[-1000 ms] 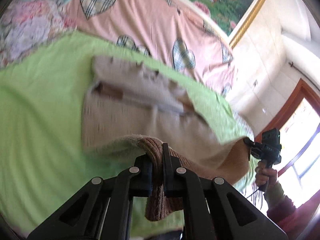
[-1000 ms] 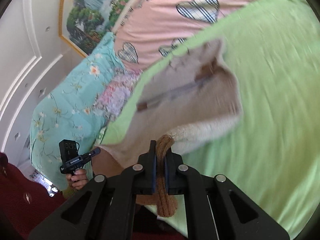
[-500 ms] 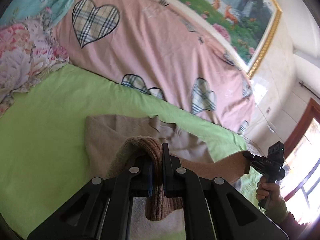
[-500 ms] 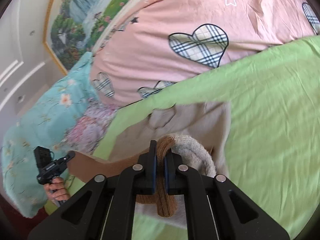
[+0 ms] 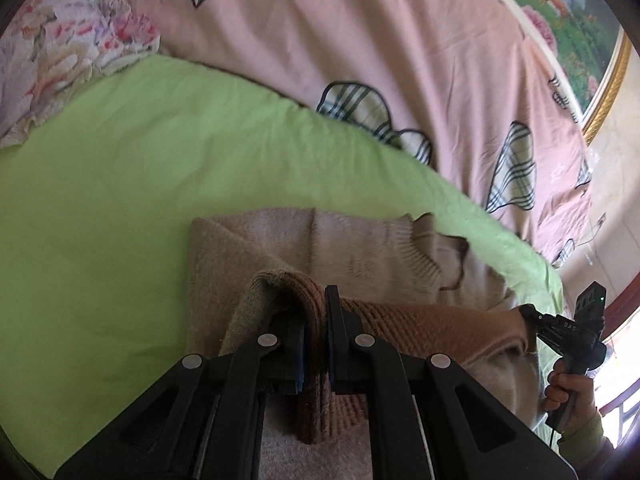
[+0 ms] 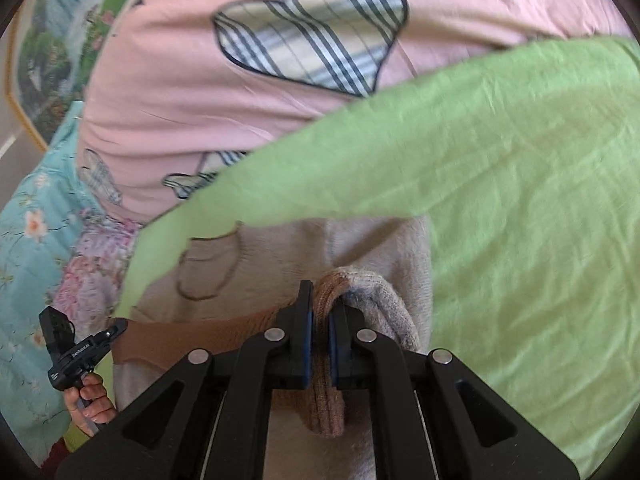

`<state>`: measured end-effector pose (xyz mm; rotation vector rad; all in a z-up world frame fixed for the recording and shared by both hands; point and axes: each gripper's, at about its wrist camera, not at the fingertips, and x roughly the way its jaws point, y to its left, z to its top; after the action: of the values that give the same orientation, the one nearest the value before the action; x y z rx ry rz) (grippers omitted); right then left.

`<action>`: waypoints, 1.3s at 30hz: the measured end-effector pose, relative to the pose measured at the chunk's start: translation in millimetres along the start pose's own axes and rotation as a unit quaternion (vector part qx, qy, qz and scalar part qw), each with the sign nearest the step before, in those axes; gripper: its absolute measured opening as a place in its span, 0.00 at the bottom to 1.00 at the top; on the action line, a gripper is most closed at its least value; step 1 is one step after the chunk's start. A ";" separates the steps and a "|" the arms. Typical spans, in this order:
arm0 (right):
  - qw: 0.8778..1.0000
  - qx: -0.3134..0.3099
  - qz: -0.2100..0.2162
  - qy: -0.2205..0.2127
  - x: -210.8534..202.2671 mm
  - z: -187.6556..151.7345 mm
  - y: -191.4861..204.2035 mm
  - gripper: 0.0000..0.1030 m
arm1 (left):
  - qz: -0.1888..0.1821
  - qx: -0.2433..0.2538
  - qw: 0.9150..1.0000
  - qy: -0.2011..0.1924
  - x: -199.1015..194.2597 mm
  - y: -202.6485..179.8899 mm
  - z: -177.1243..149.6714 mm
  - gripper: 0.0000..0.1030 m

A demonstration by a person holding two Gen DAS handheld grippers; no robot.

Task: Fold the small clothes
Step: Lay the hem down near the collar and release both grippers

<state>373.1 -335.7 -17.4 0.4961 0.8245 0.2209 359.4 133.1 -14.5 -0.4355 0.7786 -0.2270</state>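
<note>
The left gripper (image 5: 316, 320) and the right gripper (image 6: 318, 320) each have their fingers nearly closed, pinching the brown ribbed hem of a beige sweater (image 5: 352, 248), which stretches taut between them. The rest of the sweater lies flat on a green sheet (image 5: 120, 184), neck end farthest away. Beyond it rises a pink quilt (image 6: 192, 92) with checked hearts.
</note>
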 end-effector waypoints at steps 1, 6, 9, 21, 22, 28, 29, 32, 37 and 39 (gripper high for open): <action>1.000 0.004 -0.004 0.011 5.6 -1.5 -3.3 0.10 | 0.000 0.000 1.000 0.002 1.1 1.3 -1.8 0.09; 0.999 0.030 0.011 0.007 -8.4 -8.4 -14.3 0.22 | -0.008 -0.001 1.000 0.007 -17.0 3.3 -16.8 0.26; 0.999 0.034 0.017 -0.020 -34.0 -13.5 -15.4 0.32 | -0.017 0.012 1.000 0.008 -46.6 -7.5 -36.8 0.29; 0.959 -0.206 0.116 0.154 16.1 -86.1 112.0 0.32 | -0.057 0.177 0.976 0.113 -7.6 -126.0 -90.5 0.41; 0.959 -0.208 0.107 0.162 25.5 -83.6 111.8 0.32 | -0.049 0.190 0.974 0.113 0.9 -127.0 -84.5 0.41; 0.974 -0.186 0.013 0.127 60.2 -30.3 84.9 0.32 | 0.005 0.149 0.984 0.099 37.1 -84.6 -25.0 0.27; 0.979 -0.170 -0.006 0.112 63.4 -18.4 75.3 0.32 | 0.019 0.136 0.987 0.088 38.5 -74.9 -12.8 0.26; 0.992 -0.106 -0.025 0.062 60.4 11.8 44.1 0.32 | 0.047 0.086 0.994 0.051 35.7 -41.9 17.3 0.23; 0.999 -0.035 -0.041 0.000 42.1 30.7 13.8 0.32 | 0.041 0.001 0.999 0.017 23.4 0.0 29.9 0.22; 0.998 -0.036 -0.041 -0.008 34.4 28.9 14.6 0.32 | 0.045 0.000 0.999 0.011 14.7 1.9 23.7 0.22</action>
<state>417.6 -319.8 -15.7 0.3953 0.8176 0.1704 386.7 136.6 -9.7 -0.3973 0.8167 -0.1484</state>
